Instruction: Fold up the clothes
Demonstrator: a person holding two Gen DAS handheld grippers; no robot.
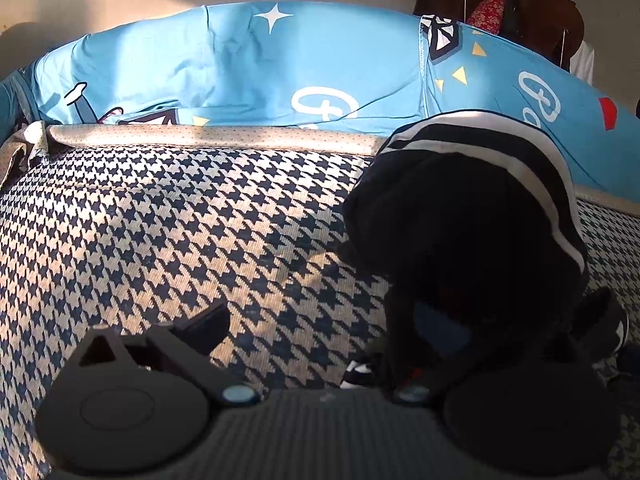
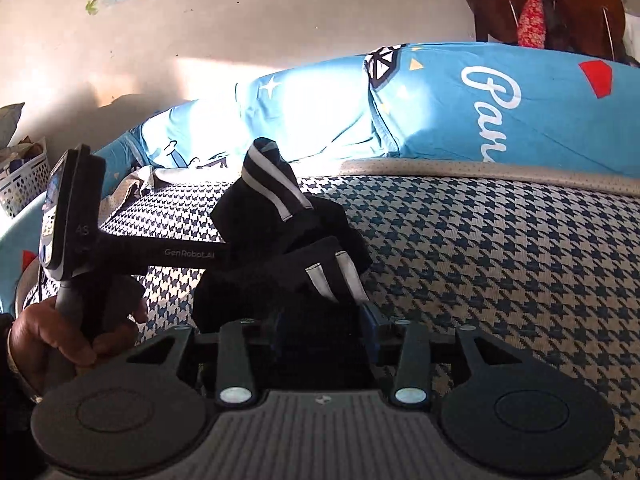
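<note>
A black garment with white stripes is bunched up above the houndstooth bed cover. In the left wrist view it drapes over my left gripper's right finger. The left finger stands far off to the side over bare cover, so this gripper is open. In the right wrist view my right gripper has black cloth pinched between its blue pads. The left gripper's body, held by a hand, reaches into the bundle from the left.
A blue printed quilt lies along the far side of the bed against a pale wall. A dark wooden chair with red cloth stands at the far right. A white basket sits at the left edge.
</note>
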